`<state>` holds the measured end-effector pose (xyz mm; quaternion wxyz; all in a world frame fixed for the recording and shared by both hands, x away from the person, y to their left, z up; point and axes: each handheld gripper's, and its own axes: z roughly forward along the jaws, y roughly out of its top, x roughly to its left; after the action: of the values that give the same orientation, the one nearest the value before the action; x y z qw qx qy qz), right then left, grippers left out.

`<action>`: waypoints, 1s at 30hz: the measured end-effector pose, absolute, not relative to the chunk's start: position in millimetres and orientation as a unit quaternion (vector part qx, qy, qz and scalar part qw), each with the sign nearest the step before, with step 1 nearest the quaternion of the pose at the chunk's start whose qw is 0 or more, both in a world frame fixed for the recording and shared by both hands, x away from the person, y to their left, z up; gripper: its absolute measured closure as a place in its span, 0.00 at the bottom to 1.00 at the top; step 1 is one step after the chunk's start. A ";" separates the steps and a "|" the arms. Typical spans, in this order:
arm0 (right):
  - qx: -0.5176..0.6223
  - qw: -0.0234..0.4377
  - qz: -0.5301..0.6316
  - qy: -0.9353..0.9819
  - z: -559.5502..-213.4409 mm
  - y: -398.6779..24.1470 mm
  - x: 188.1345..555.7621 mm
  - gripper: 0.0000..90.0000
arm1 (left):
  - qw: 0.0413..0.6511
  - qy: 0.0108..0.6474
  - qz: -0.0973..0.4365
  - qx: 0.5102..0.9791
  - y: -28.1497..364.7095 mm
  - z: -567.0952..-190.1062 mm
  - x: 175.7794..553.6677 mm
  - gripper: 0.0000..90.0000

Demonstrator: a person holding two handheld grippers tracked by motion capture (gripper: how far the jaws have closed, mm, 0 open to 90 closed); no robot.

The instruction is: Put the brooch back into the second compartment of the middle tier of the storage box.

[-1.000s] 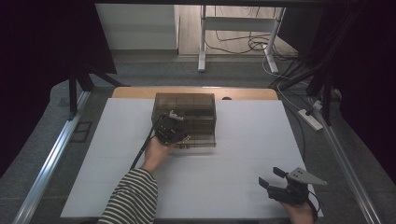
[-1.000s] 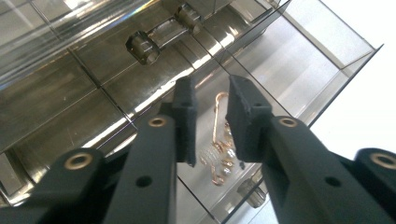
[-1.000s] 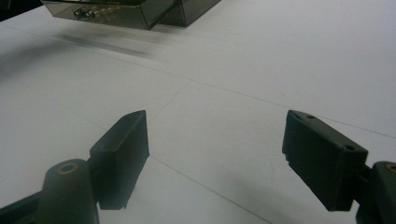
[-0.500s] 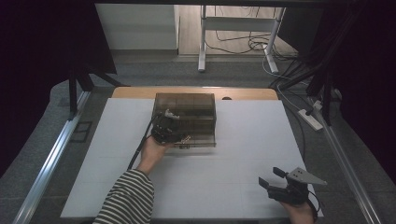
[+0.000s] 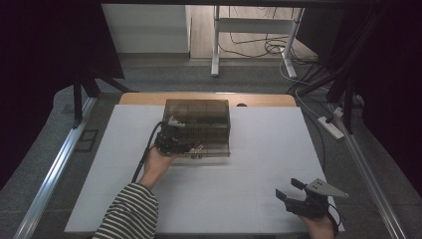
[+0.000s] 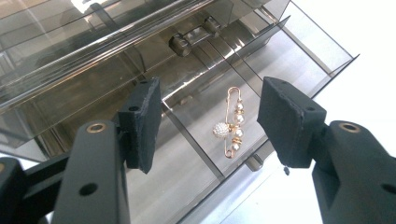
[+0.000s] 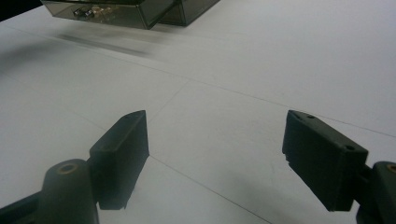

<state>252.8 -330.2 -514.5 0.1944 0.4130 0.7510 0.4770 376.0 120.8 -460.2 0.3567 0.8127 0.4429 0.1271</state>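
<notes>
Brooch (image 6: 231, 122) lies in smoky drawer (image 6: 289, 60), clasp details too small to read.

The high view is looking down across the white table (image 5: 239, 199); both gripper views are sharing the smoky transparent plastic drawer box (image 6: 140, 56), the left's closest.

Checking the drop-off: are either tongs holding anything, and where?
Nothing. The left tongs have just been opening above the brooch in the drawer; right tongs open.

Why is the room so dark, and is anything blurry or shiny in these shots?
High view: dark surroundings, the white table lit. Left gripper view: the brooch sharp, glare streaks on the smoky drawer box. Right gripper view: a blurred dark smear beneath the box, its claw dim.
</notes>
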 end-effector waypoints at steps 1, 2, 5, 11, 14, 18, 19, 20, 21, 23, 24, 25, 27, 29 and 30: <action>0.412 0.195 0.477 0.751 -514.3 -330.5 252.7 0.25 | 0.358 0.444 0.128 0.811 122.0 -459.8 375.0 0.45; 0.413 0.195 0.477 0.751 -514.4 -330.5 252.8 0.25 | 0.360 0.444 0.129 0.811 122.9 -459.5 374.2 0.44; 0.414 0.194 0.477 0.751 -514.7 -330.3 253.0 0.25 | 0.362 0.443 0.131 0.809 126.4 -458.4 371.4 0.44; 0.413 0.195 0.477 0.751 -514.3 -330.5 252.5 0.25 | 0.366 0.443 0.136 0.807 133.4 -455.5 364.9 0.44; 0.414 0.194 0.477 0.751 -514.6 -330.2 252.9 0.25 | 0.373 0.446 0.137 0.802 138.1 -455.3 361.9 0.44; 0.413 0.194 0.477 0.752 -514.4 -330.3 252.7 0.25 | 0.379 0.448 0.137 0.798 143.1 -455.2 358.1 0.44; 0.413 0.195 0.477 0.751 -514.3 -330.5 252.5 0.25 | 0.380 0.447 0.139 0.798 143.7 -455.1 357.1 0.44; 0.413 0.195 0.477 0.751 -514.3 -330.4 252.4 0.25 | 0.381 0.447 0.139 0.797 144.8 -454.8 355.5 0.44; 0.413 0.196 0.477 0.751 -514.3 -330.5 252.4 0.25 | 0.381 0.447 0.140 0.797 145.6 -454.5 354.5 0.44; 0.413 0.194 0.477 0.751 -514.4 -330.4 252.7 0.25 | 0.384 0.447 0.141 0.796 148.2 -453.7 351.9 0.44; 0.413 0.193 0.476 0.752 -514.4 -330.3 252.8 0.25 | 0.385 0.448 0.141 0.794 149.8 -453.4 350.4 0.44; 0.413 0.194 0.477 0.751 -514.5 -330.1 252.8 0.25 | 0.386 0.448 0.142 0.794 150.9 -453.3 349.5 0.43; 0.413 0.194 0.476 0.752 -514.3 -330.3 252.6 0.25 | 0.388 0.450 0.143 0.792 154.1 -453.3 347.1 0.43; 0.413 0.194 0.477 0.751 -514.3 -330.5 252.5 0.25 | 0.390 0.451 0.144 0.790 157.4 -454.1 344.3 0.43; 0.413 0.195 0.477 0.751 -514.3 -330.4 252.4 0.25 | 0.390 0.452 0.144 0.789 158.8 -454.4 343.1 0.43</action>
<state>252.4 -330.4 -514.3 0.1953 0.4132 0.7510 0.4767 343.1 158.8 -454.4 0.3899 0.7892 0.4520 0.1442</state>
